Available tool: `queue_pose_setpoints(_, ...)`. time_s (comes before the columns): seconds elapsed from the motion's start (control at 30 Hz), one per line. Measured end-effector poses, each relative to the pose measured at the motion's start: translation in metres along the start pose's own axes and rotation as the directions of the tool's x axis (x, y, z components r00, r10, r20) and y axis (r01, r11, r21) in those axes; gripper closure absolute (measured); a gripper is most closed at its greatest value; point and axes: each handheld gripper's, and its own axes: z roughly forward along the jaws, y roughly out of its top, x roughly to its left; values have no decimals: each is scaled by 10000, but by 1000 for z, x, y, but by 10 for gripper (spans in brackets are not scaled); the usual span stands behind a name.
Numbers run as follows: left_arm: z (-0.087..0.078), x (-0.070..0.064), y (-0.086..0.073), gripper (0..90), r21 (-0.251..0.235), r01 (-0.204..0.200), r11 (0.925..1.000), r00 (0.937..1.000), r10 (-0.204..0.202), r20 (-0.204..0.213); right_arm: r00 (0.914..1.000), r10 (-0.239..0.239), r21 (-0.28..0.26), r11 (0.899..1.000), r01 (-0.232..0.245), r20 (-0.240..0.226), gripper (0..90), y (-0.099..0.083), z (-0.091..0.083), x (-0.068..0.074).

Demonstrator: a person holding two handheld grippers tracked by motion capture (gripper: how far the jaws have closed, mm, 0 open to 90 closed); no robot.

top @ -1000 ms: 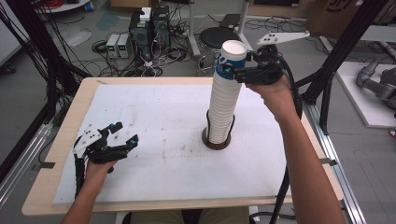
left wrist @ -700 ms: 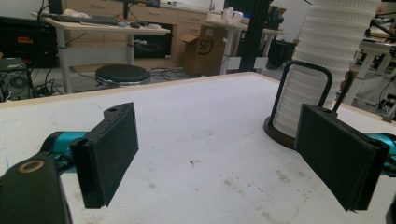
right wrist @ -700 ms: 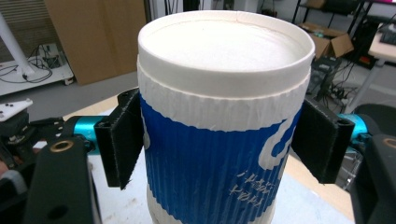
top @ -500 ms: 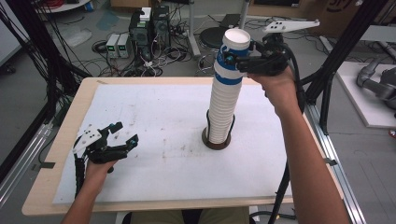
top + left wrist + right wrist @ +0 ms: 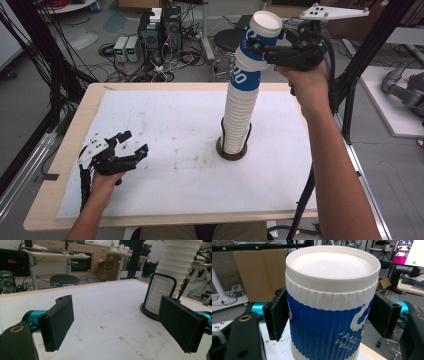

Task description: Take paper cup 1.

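One cup (image 5: 258, 37), pinched between the right gripper (image 5: 267, 52) jaws, had risen and tilted off the stack (image 5: 239, 112) below it, so separation looked underway, while the left gripper (image 5: 131, 150) rested spread on the surface (image 5: 170, 125).

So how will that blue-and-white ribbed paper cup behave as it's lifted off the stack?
The blue-and-white ribbed paper cup probably weighs little and dents easily, being thin paper. Its ribs should keep the right hand-held gripper from slipping. The tall stack of white paper cups leans, so dragging might tip it.
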Motion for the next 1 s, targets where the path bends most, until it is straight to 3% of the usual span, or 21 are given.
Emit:
queue_pose_setpoints(0.53,1,-1,0,136,48,-3,10000,10000,3,92,9997,118,-371,9993,-110,229,252,-2,-34,-7)
queue_pose_setpoints(0.8,3,-3,-1,136,99,-36,9999,9999,34,167,9986,392,-537,9979,-373,348,252,-25,-63,-10)
queue_pose_setpoints(1.0,4,-4,-2,136,153,-62,9999,9998,59,197,9991,274,-550,9982,-256,327,252,-39,-81,-6)
